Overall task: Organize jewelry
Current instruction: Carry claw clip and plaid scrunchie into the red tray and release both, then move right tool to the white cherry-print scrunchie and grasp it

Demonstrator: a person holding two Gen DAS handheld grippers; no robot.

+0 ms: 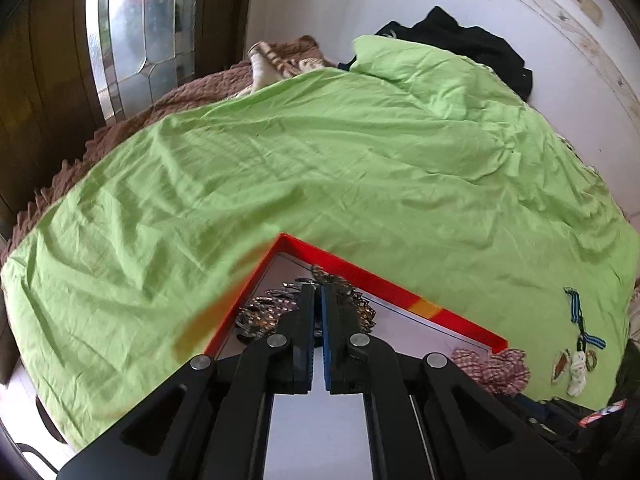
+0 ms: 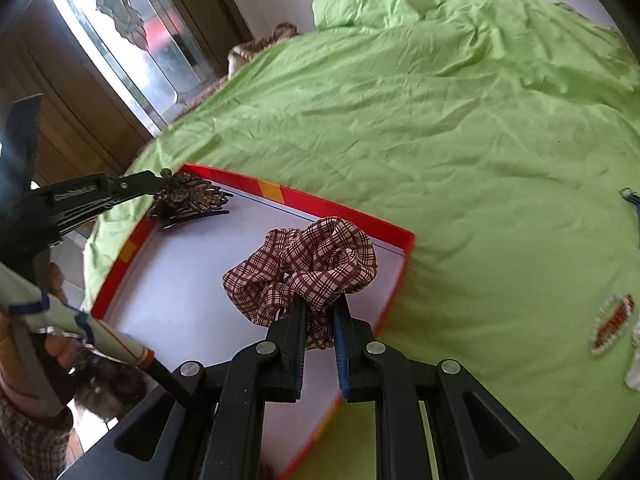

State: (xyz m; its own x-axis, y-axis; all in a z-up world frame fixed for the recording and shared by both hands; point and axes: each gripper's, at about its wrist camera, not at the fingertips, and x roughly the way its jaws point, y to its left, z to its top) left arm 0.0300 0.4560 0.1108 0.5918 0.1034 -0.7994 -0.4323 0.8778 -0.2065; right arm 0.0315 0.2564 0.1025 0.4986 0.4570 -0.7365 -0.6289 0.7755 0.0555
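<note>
A red-rimmed tray [image 1: 352, 268] with a white floor lies on the green sheet. My left gripper [image 1: 319, 289] is shut on an ornate bronze hair clip [image 1: 264, 312], holding it over the tray's far left corner. The right wrist view shows the same left gripper [image 2: 160, 178] with the hair clip [image 2: 192, 198] at its tips, just above the tray's [image 2: 360, 216] floor. My right gripper [image 2: 320, 302] is shut on a red-and-white plaid scrunchie [image 2: 316, 256] over the tray's right part. The scrunchie [image 1: 492, 368] also shows low right in the left wrist view.
The green sheet [image 1: 320, 160] covers a bed, with loose pieces on it at the right: a blue striped band [image 1: 576, 312], a beaded oval piece [image 2: 612, 324] and a white item [image 1: 578, 372]. Black clothing [image 1: 460, 44] lies at the far end. A person's hand [image 2: 60, 348] is at lower left.
</note>
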